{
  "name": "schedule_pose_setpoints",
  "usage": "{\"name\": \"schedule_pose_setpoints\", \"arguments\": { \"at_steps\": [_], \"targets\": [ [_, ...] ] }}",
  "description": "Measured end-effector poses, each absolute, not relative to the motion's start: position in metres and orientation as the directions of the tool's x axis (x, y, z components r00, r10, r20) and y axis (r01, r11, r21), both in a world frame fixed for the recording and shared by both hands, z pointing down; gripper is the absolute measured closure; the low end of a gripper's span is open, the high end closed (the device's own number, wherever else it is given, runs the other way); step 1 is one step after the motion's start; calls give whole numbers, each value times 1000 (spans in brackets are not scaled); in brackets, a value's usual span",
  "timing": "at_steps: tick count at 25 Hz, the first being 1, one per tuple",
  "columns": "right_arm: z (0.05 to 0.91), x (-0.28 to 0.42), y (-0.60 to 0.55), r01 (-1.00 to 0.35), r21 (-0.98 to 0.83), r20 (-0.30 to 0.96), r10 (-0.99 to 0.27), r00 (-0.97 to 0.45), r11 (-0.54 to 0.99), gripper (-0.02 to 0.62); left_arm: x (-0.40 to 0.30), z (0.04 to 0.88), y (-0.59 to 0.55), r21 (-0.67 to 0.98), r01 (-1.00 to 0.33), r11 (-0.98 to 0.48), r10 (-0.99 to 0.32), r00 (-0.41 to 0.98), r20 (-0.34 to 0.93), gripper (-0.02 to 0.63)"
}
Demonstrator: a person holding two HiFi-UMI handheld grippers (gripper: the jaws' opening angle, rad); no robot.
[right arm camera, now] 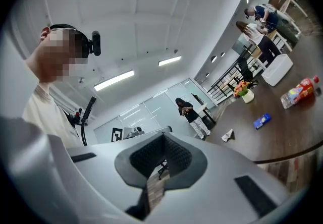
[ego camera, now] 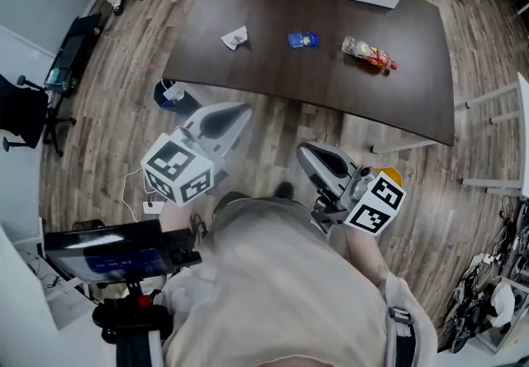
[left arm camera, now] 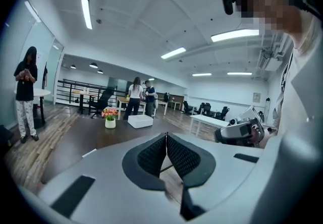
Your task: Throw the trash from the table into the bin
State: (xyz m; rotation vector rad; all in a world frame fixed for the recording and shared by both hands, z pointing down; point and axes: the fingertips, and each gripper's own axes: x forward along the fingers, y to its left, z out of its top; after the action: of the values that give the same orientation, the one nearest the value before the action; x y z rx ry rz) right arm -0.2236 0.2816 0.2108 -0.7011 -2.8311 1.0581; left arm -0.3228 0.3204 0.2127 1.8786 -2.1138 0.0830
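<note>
Dark brown wood makes up the broad table [ego camera: 331, 76] in the head view. Three bits of trash lie on it in a loose row: a crumpled white paper scrap [ego camera: 235, 39], a small blue foil packet [ego camera: 302, 40] and a clear plastic bottle with a red label [ego camera: 369, 54]. The bottle lies on its side. Its long axis runs from upper left to lower right, with the clear end at the upper left. The packet lies flat with its long side across the picture. A small blue bin [ego camera: 171, 95] stands on the floor by the table's near edge. The grey left gripper [ego camera: 241, 112] and grey right gripper [ego camera: 303, 150] are held over the floor on the near side of the table, well apart from all the trash and both pointing towards it.

In the left gripper view, the left gripper [left arm camera: 166, 137] has its ribbed pads pressed together with nothing between them. The table [left arm camera: 75, 140] stretches ahead.

In the right gripper view, the right gripper [right arm camera: 162, 140] is likewise closed and empty. The paper scrap [right arm camera: 228, 135], the packet [right arm camera: 261, 120] and the bottle [right arm camera: 300, 92] lie far off to the right, and the bottle's red end points up and to the right.
</note>
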Motion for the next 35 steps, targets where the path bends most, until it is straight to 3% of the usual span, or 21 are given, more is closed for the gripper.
{"name": "schedule_pose_setpoints", "arguments": {
  "at_steps": [13,23,28,32,35],
  "targets": [
    [224,-259,207,329,-649,-104,347,-932,686,581,-425,240,268,77,-966,248,-919,-209,333,591],
    [227,-358,196,223,-663,-23,279,-960,715,580,-566,314,256,20,-959,283,-848,-240,472,591],
    [236,-415,194,170,-676,26,254,-967,717,581,-625,367,243,26,-970,242,-806,-186,562,586],
    [245,-440,187,122,-688,62,226,-972,716,580,-647,413,228,52,-978,203,-757,-123,642,365],
    [247,-456,185,103,-689,78,214,-974,718,581,-667,448,221,11,-983,182,-700,-122,704,323]
  ]
}}
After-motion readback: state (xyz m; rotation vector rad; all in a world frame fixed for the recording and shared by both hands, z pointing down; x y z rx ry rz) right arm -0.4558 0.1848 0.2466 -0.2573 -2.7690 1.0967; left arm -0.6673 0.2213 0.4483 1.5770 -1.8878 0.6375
